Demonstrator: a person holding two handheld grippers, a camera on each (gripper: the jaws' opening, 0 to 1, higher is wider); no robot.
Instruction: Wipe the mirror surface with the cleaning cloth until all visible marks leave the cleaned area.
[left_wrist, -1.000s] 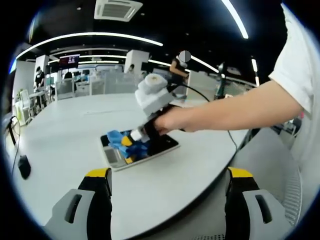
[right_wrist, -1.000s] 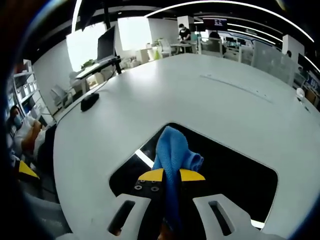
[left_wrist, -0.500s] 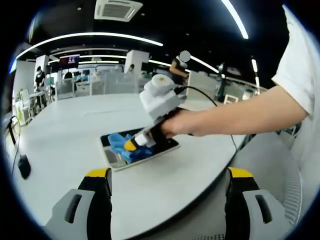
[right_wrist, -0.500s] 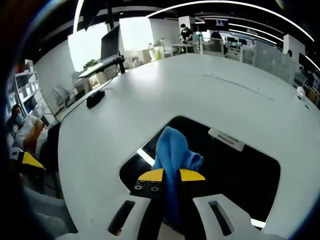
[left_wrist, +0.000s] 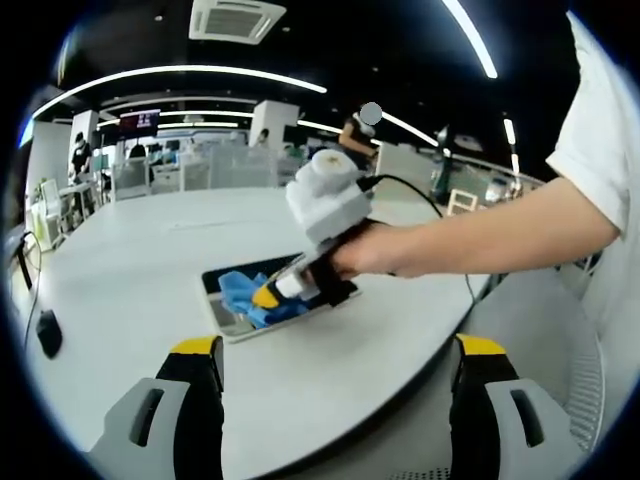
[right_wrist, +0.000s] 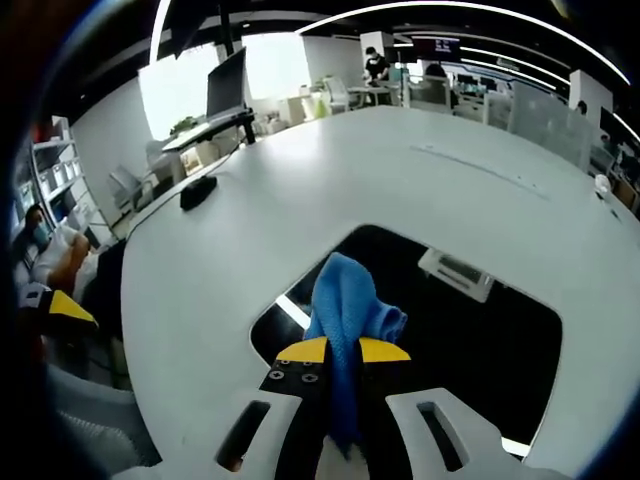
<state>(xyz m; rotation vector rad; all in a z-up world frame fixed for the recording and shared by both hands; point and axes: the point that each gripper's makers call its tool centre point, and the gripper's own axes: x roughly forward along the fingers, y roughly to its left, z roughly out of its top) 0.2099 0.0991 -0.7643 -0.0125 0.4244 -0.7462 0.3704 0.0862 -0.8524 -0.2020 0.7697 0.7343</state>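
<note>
In the left gripper view, a rectangular mirror is seen lying flat on a large white table, toward the table's near right edge. The right gripper is held over the mirror by a person's hand, and a blue cleaning cloth is pressed onto the glass at the gripper's yellow tips. The left gripper is held back from the table edge, well apart from the mirror; its jaws are spread wide with nothing between them. A dark computer mouse lies at the far left of the table.

In the right gripper view, the right gripper is seen with its jaws clenched on the cleaning cloth, which bunches upward between the yellow tips. The mirror lies directly beneath, its surface dark, with a ceiling vent and a light strip reflected in it. The table extends beyond it, with the computer mouse near its far left edge.
</note>
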